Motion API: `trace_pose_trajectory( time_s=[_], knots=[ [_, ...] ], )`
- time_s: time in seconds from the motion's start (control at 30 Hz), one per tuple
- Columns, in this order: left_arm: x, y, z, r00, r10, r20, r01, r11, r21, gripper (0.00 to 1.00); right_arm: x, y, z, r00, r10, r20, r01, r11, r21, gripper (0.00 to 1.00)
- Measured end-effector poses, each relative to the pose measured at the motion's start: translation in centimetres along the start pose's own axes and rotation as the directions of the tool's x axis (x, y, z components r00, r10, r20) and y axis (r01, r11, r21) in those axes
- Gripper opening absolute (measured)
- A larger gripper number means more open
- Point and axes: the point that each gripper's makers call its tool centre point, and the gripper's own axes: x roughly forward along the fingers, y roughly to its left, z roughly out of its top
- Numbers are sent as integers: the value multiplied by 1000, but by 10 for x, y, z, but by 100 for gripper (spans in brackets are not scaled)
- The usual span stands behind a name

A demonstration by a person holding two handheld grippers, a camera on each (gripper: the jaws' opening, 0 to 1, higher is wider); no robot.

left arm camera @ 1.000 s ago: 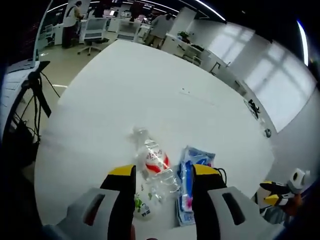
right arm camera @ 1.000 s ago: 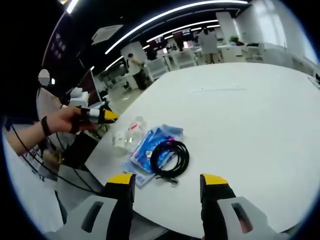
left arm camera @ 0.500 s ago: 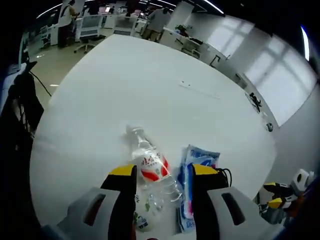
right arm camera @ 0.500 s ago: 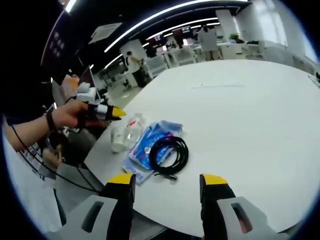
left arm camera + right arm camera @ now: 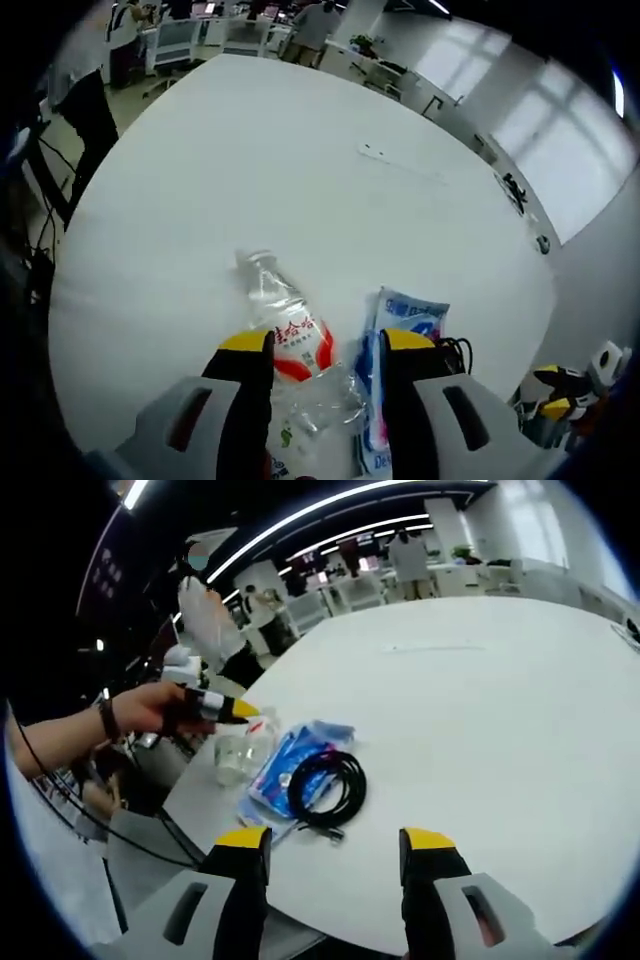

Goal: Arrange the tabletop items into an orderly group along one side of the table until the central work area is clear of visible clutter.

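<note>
Left gripper (image 5: 320,345): we see jaws apart, straddling the plastic bottle (image 5: 290,335) on the table (image 5: 300,170).
Right gripper (image 5: 335,840): jaws apart, we hold nothing.

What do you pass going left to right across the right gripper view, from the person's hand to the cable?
Person's hand → yellow-tipped left tongs → clear plastic bottle → blue and white plastic packet → coiled black cable.
</note>
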Motion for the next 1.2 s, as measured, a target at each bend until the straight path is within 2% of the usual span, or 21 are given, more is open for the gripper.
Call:
trace_pose_trajectory(
  time_s=[0.1,0.23,0.3,0.4,0.67,0.83,1.2],
  knots=[
    [1,2,2,1000,11,-6,-11,1000,19,39,-1,-4,0,1000,-3,5,3,1000,3,52],
    [8,10,9,1000,8,-5,-8,1000,7,39,-1,-6,0,1000,-5,7,5,1000,6,52],
    [9,12,9,1000,22,-6,-22,1000,11,41,0,-7,-1,1000,-6,6,6,1000,8,52],
    [5,10,5,999,45,-7,-45,999,17,41,0,-9,-1,1000,-7,10,7,1000,10,52],
    [14,15,2,997,61,-36,-61,998,-1,42,-1,-10,-1,1000,-10,14,10,1000,15,52],
    [18,16,1,997,60,-49,-61,998,-2,41,-3,-13,1,1000,-14,25,14,1000,17,52],
    [16,13,-14,996,51,-69,-52,999,-12,41,-7,-24,8,999,-25,48,25,1000,10,52]
  ],
)
